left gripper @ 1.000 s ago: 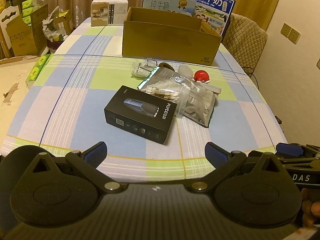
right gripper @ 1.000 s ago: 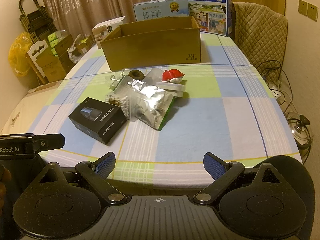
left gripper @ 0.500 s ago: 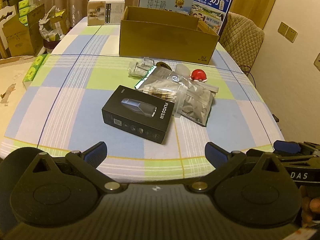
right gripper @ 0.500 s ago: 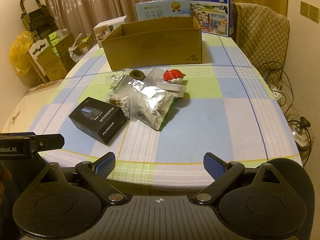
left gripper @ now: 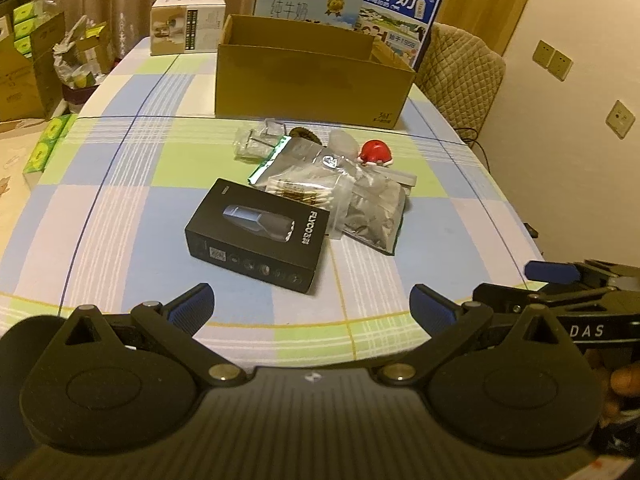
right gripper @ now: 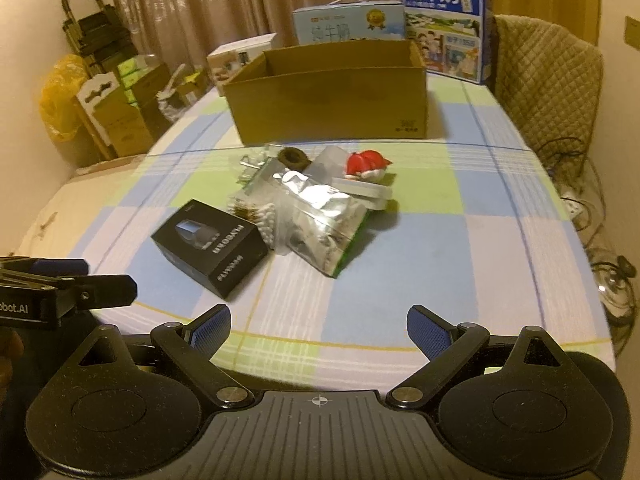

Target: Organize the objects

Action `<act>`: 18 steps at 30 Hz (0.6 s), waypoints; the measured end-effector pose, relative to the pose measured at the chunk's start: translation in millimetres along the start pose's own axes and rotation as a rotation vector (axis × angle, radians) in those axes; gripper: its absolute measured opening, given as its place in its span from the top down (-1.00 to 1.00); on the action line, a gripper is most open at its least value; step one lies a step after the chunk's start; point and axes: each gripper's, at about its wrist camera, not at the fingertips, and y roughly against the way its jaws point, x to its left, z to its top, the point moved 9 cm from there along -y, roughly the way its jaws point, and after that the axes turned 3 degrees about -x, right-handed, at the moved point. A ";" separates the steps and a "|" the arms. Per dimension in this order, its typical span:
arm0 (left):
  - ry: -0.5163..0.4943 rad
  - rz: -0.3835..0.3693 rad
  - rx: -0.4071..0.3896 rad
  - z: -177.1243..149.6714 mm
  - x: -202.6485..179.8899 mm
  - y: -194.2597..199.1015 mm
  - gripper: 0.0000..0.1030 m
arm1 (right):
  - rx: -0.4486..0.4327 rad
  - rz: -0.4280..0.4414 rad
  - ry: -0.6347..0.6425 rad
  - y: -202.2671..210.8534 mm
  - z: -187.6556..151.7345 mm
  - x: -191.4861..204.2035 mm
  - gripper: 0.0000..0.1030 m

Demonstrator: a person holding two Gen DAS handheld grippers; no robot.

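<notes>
Both tongs (left gripper: pixel 312 308) (right gripper: pixel 319 326) agape; one black box (left gripper: pixel 258 235), one carton (left gripper: pixel 312 80).

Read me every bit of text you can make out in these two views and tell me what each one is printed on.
"纯牛奶": tall blue milk carton behind the cardboard box.
"纯牛奶", fainter: light blue milk carton.
"FLYCO", then characters too small to read: black box.
"DAS": body of the right tool.
"obot.AI", cut off at the frame edge: body of the left tool.
Cardboard box corner print, white box, foil bag: too small or blurred.
</notes>
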 end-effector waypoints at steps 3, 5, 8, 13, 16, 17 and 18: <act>-0.012 -0.015 0.001 3.5 0.8 -1.1 -0.98 | 0.003 0.025 0.016 -3.4 4.3 -0.6 -0.79; -0.022 -0.017 0.005 6.2 2.5 -2.2 -0.98 | 0.002 0.024 0.038 -4.2 6.5 -0.1 -0.79; -0.066 -0.024 0.010 11.0 3.3 -3.7 -0.98 | 0.003 0.041 0.080 -6.8 11.1 1.9 -0.79; -0.234 -0.033 0.009 22.8 -0.6 -5.9 -0.98 | 0.009 0.081 0.167 -11.4 22.1 8.7 -0.79; -0.369 -0.051 0.014 29.8 -4.0 -8.6 -0.98 | 0.016 0.099 0.226 -15.8 28.9 12.9 -0.79; -0.419 -0.057 0.018 31.6 -5.0 -9.9 -0.98 | 0.019 0.104 0.250 -17.8 31.0 14.7 -0.79; -0.476 -0.066 0.017 33.0 -6.2 -11.2 -0.98 | 0.024 0.110 0.268 -19.4 32.4 16.4 -0.78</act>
